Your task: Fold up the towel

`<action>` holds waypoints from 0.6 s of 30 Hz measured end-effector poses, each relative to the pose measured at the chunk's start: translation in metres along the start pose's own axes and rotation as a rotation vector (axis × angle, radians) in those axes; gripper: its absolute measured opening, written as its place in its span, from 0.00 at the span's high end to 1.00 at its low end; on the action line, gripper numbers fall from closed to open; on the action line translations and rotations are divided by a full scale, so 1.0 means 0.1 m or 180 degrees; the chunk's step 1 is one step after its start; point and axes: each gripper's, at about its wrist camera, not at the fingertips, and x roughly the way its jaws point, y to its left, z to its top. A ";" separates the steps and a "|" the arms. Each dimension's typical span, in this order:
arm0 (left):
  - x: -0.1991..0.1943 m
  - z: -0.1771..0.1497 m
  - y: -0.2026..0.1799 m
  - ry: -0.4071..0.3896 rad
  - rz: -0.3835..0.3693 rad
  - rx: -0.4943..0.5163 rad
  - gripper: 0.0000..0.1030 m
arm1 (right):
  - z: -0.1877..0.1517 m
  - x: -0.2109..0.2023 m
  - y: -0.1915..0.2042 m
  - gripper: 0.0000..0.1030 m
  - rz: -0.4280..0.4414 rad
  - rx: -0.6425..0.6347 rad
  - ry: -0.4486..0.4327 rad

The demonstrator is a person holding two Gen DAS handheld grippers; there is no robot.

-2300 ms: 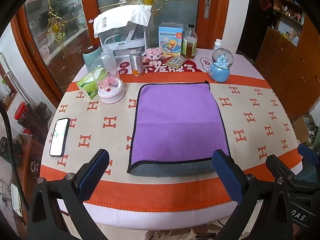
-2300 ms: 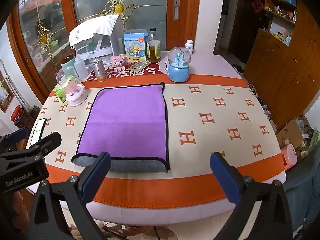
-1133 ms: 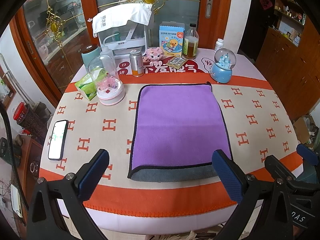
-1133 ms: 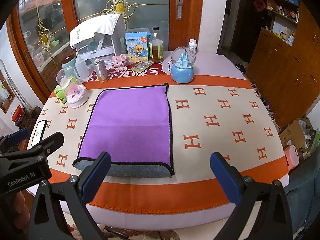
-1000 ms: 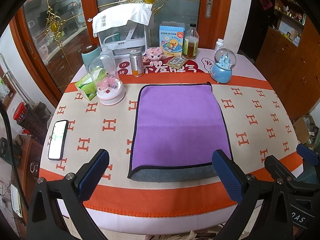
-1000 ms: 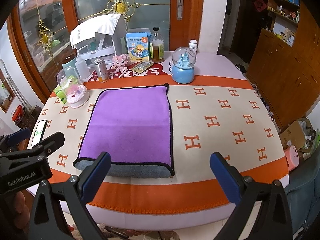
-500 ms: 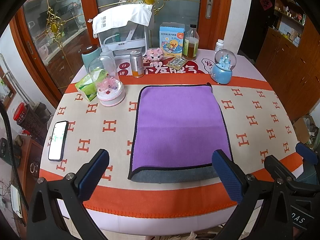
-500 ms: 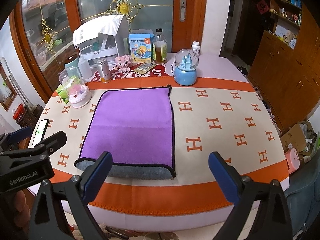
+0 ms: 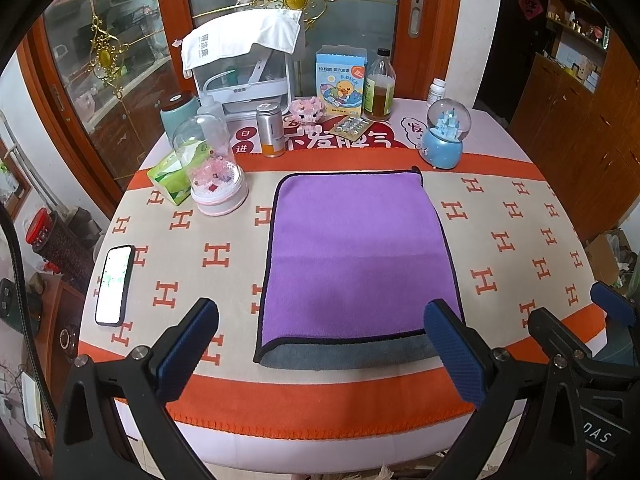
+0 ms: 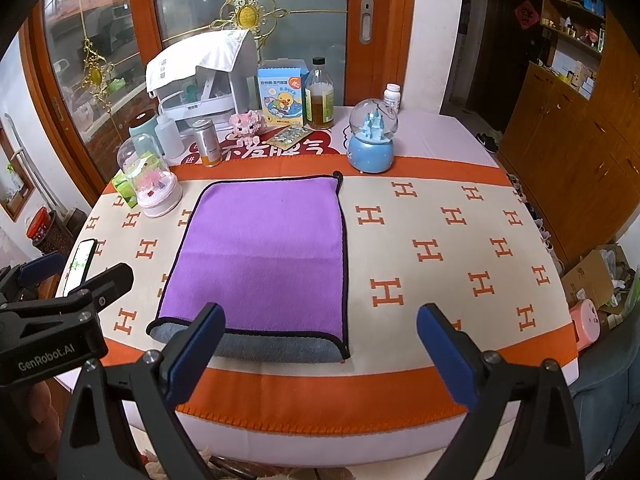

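Note:
A purple towel with black trim lies flat on the round table, folded over so a grey layer shows along its near edge. It also shows in the right wrist view. My left gripper is open and empty, held above the table's near edge in front of the towel. My right gripper is open and empty, near the towel's near right corner. Neither gripper touches the towel.
A phone lies at the table's left. At the back stand a glass dome, tissue pack, metal can, oil bottle, blue snow globe and white appliance. The orange-patterned tablecloth covers the table.
Both grippers have pulled back and risen slightly, so the table looks a little farther. The towel has not moved and both grippers stay open.

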 end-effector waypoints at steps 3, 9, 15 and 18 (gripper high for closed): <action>-0.01 0.02 -0.01 -0.0019 -0.0010 -0.0003 0.01 | 0.01 0.01 -0.01 0.06 0.0009 -0.0007 -0.0002; 0.02 0.08 0.02 -0.0068 0.0021 0.0006 0.01 | 0.04 0.02 -0.01 0.06 0.0001 -0.0031 -0.0034; 0.09 0.12 0.05 -0.0075 0.0050 0.0033 0.01 | 0.12 0.10 -0.03 0.06 -0.0012 -0.0076 -0.0058; 0.16 0.15 0.06 -0.0030 -0.0003 0.0044 0.01 | 0.15 0.15 -0.07 0.08 -0.0023 -0.0103 -0.0065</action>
